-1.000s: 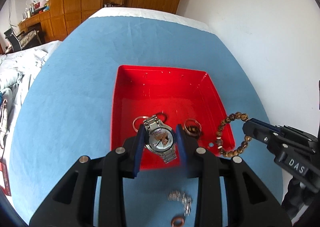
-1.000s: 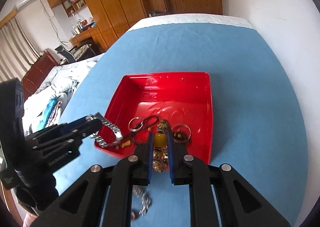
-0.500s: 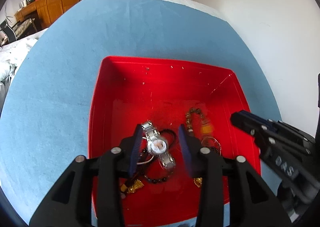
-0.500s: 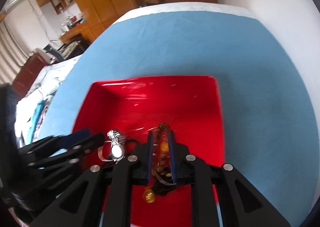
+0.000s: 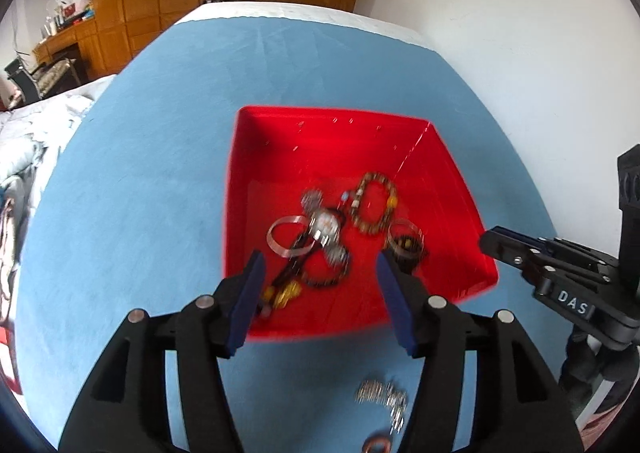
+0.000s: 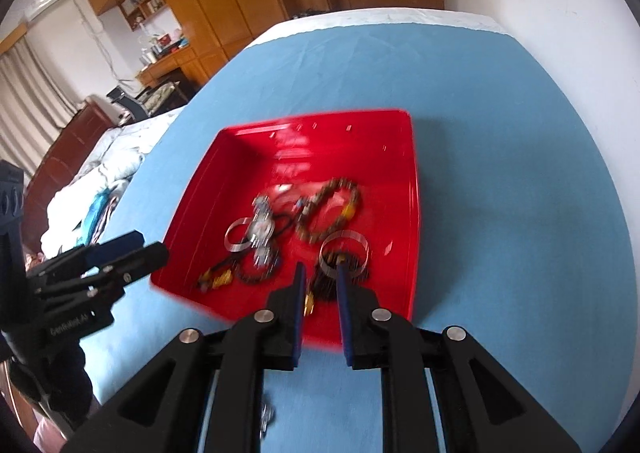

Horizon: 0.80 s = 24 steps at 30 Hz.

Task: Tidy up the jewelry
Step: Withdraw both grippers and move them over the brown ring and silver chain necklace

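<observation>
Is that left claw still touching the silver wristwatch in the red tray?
Apart. The left wrist view shows the left gripper with jaws wide open and red tray floor between them and the silver wristwatch.

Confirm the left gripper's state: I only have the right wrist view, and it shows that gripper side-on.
Observer: The left wrist view shows the left gripper open wide, with nothing between its fingers. The watch lies in the red tray beyond them.
Operator: Anything outside the tray? I see only a sliver of metal at the bottom of my frame.
Observer: A heaped silver chain lies on the blue cloth on the near side of the tray. A copper-coloured ring lies just nearer, cut off by the frame's bottom edge.
</observation>
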{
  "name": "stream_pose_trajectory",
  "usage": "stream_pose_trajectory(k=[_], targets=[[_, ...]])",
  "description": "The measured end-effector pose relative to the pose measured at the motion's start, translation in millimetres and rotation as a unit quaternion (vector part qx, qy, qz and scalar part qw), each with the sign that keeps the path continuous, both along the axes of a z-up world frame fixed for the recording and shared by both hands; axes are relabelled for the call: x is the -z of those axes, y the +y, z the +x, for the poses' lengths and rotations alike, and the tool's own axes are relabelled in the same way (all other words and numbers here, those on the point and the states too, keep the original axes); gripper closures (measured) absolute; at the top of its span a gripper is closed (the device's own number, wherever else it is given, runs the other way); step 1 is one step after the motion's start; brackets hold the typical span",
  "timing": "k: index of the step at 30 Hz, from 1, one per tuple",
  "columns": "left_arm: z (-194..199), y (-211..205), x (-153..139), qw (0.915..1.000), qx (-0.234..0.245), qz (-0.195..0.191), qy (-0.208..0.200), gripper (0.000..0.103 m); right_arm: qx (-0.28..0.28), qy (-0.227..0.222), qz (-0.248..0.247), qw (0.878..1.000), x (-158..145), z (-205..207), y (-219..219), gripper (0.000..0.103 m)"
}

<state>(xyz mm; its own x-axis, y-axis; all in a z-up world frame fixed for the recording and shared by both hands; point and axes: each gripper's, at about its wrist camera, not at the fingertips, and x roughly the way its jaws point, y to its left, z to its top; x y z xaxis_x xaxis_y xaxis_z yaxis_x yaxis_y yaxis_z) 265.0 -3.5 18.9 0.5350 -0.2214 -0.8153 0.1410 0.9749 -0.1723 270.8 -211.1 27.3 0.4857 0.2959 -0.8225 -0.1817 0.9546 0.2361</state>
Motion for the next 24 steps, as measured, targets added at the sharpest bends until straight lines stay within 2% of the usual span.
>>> stream_pose_trajectory(k=[6, 8, 14, 19, 21, 24], targets=[[-44.0, 15.6, 3.3, 0.9999, -0.016, -0.002, 0.004, 0.04, -0.015, 0.023, 0.011, 1.0, 11.1, -41.4, 1.0, 0.087], [-56.5, 17.4, 6.0, 0.9998, -0.018, 0.003, 0.003, 0.033, -0.019, 0.026, 0.01, 0.999, 14.1, -52.6, 1.7, 0.086], [-82.2, 19.8, 13.9, 0.9999, -0.013, 0.003, 0.009, 0.025, -0.024, 0.036, 0.005, 0.999, 24.3, -80.0, 6.2, 0.081], [-101.9, 21.3, 26.8, 0.9997, -0.01, 0.001, 0.02, 0.013, -0.03, 0.049, 0.002, 0.998, 34.3, -97.8, 9.9, 0.066], [-109.1, 22.3, 33.2, 0.9996, -0.006, -0.001, 0.028, 0.013, -0.032, 0.051, 0.0, 0.998, 36.8, -104.3, 11.6, 0.059], [-116.6, 21.6, 42.3, 0.9992, -0.003, -0.003, 0.04, 0.012, -0.033, 0.059, -0.004, 0.998, 42.3, -112.7, 13.1, 0.055]])
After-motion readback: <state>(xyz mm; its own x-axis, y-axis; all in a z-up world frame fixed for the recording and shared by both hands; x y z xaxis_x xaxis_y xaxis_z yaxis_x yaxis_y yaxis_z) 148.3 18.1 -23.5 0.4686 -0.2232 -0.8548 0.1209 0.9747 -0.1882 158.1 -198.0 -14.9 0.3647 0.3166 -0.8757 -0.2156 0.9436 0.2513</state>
